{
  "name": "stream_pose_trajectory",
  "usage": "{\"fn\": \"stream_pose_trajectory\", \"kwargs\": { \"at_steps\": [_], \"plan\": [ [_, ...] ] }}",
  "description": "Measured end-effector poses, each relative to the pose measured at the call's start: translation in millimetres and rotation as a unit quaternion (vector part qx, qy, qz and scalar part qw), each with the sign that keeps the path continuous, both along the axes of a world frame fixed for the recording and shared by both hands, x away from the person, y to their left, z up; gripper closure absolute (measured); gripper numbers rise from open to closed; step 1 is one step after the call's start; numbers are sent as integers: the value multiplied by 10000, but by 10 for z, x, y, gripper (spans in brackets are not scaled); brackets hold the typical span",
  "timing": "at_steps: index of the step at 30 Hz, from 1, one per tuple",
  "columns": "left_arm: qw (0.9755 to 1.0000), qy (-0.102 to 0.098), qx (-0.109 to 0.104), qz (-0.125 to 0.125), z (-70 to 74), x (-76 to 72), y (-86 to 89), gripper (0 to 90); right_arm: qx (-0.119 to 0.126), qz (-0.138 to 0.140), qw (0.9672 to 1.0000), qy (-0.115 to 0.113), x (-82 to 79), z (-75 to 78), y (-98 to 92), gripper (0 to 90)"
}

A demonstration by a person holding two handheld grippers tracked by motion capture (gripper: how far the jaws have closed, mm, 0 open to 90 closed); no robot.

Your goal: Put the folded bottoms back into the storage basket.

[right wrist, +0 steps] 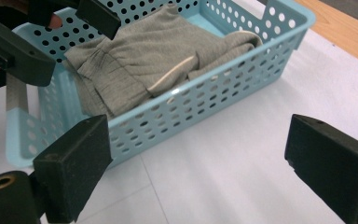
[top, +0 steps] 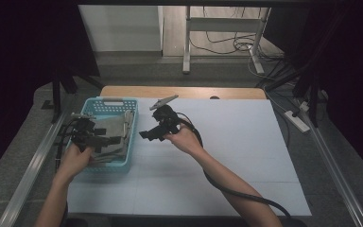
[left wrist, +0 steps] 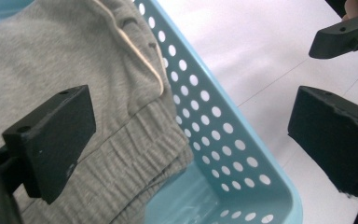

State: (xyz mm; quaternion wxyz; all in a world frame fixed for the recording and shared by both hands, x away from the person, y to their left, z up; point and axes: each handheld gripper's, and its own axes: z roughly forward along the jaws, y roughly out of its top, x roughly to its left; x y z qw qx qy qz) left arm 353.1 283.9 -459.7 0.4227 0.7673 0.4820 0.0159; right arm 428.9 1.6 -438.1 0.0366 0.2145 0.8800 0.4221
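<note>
1. Lying folded inside the blue basket [top: 131,137] at the table's [top: 246,156] left edge, the grey garment [top: 111,130] fills it;
2. left gripper [top: 105,140] hovers over it, jaws wide;
3. right gripper [top: 146,135] waits just beside the basket's right wall, jaws wide, holding nothing.
</note>
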Motion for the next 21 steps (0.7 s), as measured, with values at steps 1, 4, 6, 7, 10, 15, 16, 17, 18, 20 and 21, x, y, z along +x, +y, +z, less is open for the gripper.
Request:
{"fn": "stream_pose_trajectory", "kwargs": {
  "at_steps": [1, 4, 6, 7, 10, 15, 16, 17, 18, 20, 21],
  "plan": [
    [10000, -8, 21, -11, 2, 0, -11, 19, 14, 2, 10000, 46, -2, 0, -28, 73],
    [10000, -33, 19, -20, 3, 0, -46, 20, 47, -14, 9998, 180, -12, -8, -103, 74],
    [10000, -50, 35, -35, 4, 0, -65, 22, 44, -15, 9998, 189, -19, -12, -143, 73],
    [10000, -58, 50, -38, 5, -2, -76, 22, 53, -31, 9998, 194, -26, -15, -163, 73],
    [9999, -85, 34, -96, 9, -10, -108, 23, 54, -36, 9998, 212, -40, -13, -238, 73],
    [9998, -88, 51, -147, 25, -42, -181, 17, 84, -17, 9999, 148, -61, -12, -335, 28],
    [9998, -104, 39, -143, 28, -49, -194, 13, 54, -54, 9999, 95, -74, -13, -349, 27],
    [9998, -112, 5, -141, 28, -53, -202, 13, 37, -79, 9999, 62, -85, -15, -363, 25],
    [9998, -99, -77, -139, 30, -59, -214, 12, 53, -82, 9999, 69, -91, -19, -374, 23],
    [9997, -96, -202, -134, 35, -66, -234, 13, 110, -75, 9998, 149, -109, -33, -403, 22],
    [9996, -93, -244, -134, 37, -68, -243, 13, 92, -77, 9998, 181, -121, -39, -420, 22]
  ]
}}
